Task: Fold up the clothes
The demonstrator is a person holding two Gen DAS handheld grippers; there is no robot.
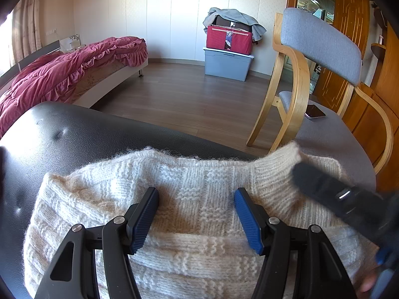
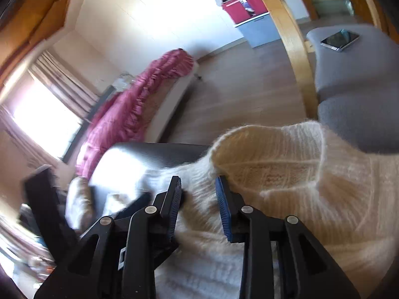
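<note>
Right gripper point(image 2: 198, 194) hanging over the sweater point(image 2: 286, 174), jaws partly apart, nothing pinched; knit lying between and beneath the pads, no press visible. View blurred, so contact with the wool uncertain. Left gripper point(image 1: 196, 200) spread wide over the sweater's middle, pads clear of the knit, holding nothing. Right gripper also visible as a dark blur at the sweater's right edge, just beside the ribbed collar point(image 1: 286, 157).

Sweater: cream, chunky basket-weave, lying on a black padded table point(image 1: 74, 129), already doubled over with a folded band across the near part. Collar standing up at the far right corner, hanging toward the grey chair seat point(image 1: 324, 129).

Step in hand, by judgement: between folds, one fold laid down and released, both grippers free. Next move likely calls for a fresh pinch on an edge or the collar side, lifted and carried across toward the sweater's centre, with the other gripper pinning the middle. Thick knit likely springy and prone to slipping out of a shallow pinch; deep bite advisable.

Beyond the sweater: wooden-armed chair point(image 1: 299, 74) to its right with a phone point(image 1: 314, 112) on the seat. Farther off, wood floor, a bed point(image 1: 74, 69) with a rumpled pink quilt to the left, a red box point(image 1: 228, 39) stacked on a grey bin point(image 1: 225, 64) against the white wall. Window with curtains left of the bed, very bright.
</note>
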